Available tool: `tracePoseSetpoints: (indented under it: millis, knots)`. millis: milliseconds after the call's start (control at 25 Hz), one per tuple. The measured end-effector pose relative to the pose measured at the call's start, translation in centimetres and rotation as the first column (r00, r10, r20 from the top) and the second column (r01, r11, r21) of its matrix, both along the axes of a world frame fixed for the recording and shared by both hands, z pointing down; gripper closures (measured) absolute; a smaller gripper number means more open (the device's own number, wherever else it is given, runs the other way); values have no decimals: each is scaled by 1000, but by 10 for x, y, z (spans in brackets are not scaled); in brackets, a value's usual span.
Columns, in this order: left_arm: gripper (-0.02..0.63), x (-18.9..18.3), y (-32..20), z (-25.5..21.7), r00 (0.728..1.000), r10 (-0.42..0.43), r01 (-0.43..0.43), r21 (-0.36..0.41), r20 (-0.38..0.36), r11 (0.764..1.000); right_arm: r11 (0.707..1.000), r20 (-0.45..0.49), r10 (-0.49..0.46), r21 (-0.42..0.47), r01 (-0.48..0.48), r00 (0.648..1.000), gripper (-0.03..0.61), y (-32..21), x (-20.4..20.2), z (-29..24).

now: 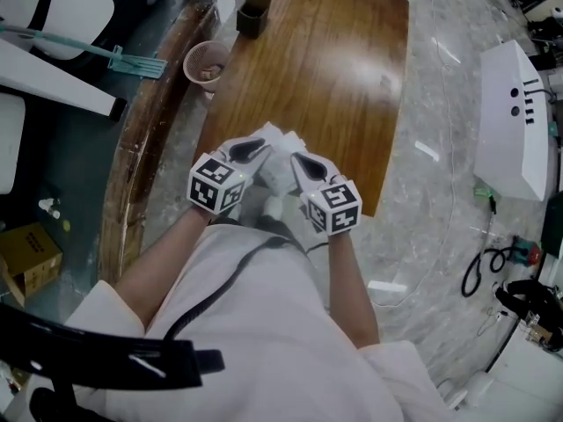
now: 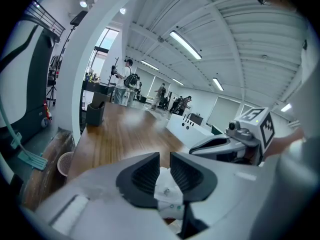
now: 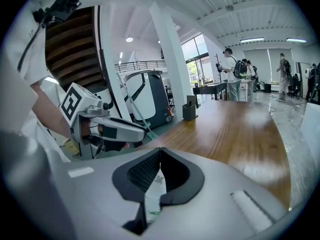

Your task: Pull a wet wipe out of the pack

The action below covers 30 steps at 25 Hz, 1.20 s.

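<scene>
Pack up off the desk, close to the body, between both grippers. Probably light and soft, with slick, crinkly film that yields under a squeeze. Best gripped across the body on one side while pinching the wipe at the top opening with the other. Wipe likely damp, limp and easy to tear; none seen pulled out yet.

Left gripper: fingers a narrow gap apart, pack between, seemingly pressed. Right gripper: fingers tip to tip, nipping white pack film.

Count: one pack, two grippers, one desk, one basket, one dark box.
</scene>
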<state>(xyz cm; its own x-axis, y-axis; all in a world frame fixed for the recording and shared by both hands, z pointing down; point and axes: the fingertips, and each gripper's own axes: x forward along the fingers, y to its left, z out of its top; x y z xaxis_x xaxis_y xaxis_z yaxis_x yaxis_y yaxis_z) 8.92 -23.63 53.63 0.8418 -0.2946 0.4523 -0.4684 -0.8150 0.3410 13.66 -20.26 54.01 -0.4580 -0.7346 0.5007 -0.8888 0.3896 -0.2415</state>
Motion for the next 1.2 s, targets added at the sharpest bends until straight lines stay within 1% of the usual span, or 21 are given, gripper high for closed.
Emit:
tracePoseSetpoints:
  millis: [320,480,680,800,920,1080,1200]
  knots:
    - [540,0,1,-30,999,22,-20,61,-35,998,996,14,55,76,-56,998,568,8,6,-29]
    - [540,1,2,-45,998,37,-32,88,-51,996,987,52,95,121,-101,994,568,12,10,-51]
    - [540,5,3,-58,996,48,-40,100,-78,994,970,107,150,176,-168,983,568,16,21,-78]
    - [541,9,3,-68,994,56,-45,115,-95,992,953,155,179,218,-210,972,568,17,28,-100]
    - [543,13,3,-84,991,67,-51,143,-113,988,932,183,200,268,-245,963,568,18,35,-123]
    - [545,16,4,-110,986,79,-51,183,-148,982,894,215,238,333,-301,947,568,20,46,-153]
    - [551,15,1,-130,981,78,-39,215,-177,976,867,211,263,377,-327,941,568,21,53,-169]
